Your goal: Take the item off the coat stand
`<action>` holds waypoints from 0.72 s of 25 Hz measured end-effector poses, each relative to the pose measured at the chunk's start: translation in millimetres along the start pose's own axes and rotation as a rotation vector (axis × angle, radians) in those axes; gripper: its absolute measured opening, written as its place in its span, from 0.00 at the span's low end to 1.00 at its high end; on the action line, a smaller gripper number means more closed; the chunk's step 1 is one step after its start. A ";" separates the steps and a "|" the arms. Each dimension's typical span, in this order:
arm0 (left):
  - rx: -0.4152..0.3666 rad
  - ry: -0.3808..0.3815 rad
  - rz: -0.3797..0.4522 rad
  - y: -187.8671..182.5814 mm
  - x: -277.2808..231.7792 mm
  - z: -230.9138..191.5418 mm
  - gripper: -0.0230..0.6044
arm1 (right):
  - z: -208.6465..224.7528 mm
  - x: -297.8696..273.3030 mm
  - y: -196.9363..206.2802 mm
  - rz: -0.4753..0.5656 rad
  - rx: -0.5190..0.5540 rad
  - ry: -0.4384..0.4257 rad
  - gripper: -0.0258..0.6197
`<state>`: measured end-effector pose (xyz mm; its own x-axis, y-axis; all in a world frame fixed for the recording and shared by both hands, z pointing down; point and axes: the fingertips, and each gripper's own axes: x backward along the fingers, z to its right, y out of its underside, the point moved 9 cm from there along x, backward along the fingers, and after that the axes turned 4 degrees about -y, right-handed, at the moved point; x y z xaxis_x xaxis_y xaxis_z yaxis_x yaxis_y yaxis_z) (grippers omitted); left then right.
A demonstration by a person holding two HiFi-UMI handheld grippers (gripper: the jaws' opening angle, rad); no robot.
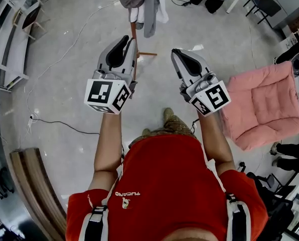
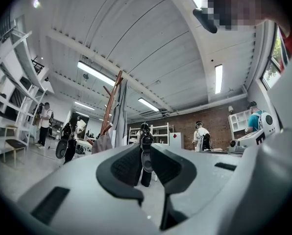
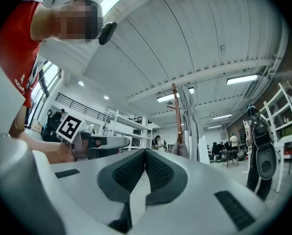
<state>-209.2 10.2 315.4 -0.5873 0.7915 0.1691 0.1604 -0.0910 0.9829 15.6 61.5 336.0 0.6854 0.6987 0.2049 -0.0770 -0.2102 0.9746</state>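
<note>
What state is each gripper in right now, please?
Left gripper: slightly open, nothing between its jaws.
Right gripper: closed, holding nothing.

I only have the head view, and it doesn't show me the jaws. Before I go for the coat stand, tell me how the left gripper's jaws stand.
Observer: The left gripper has its jaws slightly apart, with nothing between them. Only the room shows through the gap.
Operator: Now give me the right one.
Observer: The right gripper has its jaws closed together, pad against pad, and it holds nothing.
</note>
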 end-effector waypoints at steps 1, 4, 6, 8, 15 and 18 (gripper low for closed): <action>-0.007 -0.003 -0.002 -0.6 -6.0 -3.7 0.14 | 3.9 -4.9 0.7 0.002 0.001 -0.001 0.08; -0.030 -0.029 -0.006 -0.2 -27.8 -17.3 0.18 | 19.9 -21.9 4.9 0.013 0.009 -0.015 0.08; -0.041 -0.063 -0.008 2.5 -44.9 -26.9 0.20 | 35.5 -32.4 9.4 0.024 0.008 -0.031 0.08; -0.051 -0.101 -0.014 5.9 -65.3 -34.8 0.21 | 54.7 -40.7 12.7 0.036 0.003 -0.050 0.08; -0.073 -0.219 -0.043 18.1 -147.6 -63.9 0.22 | 135.4 -73.0 24.7 0.056 -0.011 -0.132 0.08; -0.088 -0.284 -0.056 21.6 -182.3 -77.9 0.23 | 168.7 -86.8 29.0 0.055 -0.024 -0.170 0.08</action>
<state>-160.5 -183.2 311.6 -0.3462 0.9329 0.0991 0.0575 -0.0843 0.9948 76.0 -120.6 331.2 0.7921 0.5605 0.2418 -0.1335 -0.2274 0.9646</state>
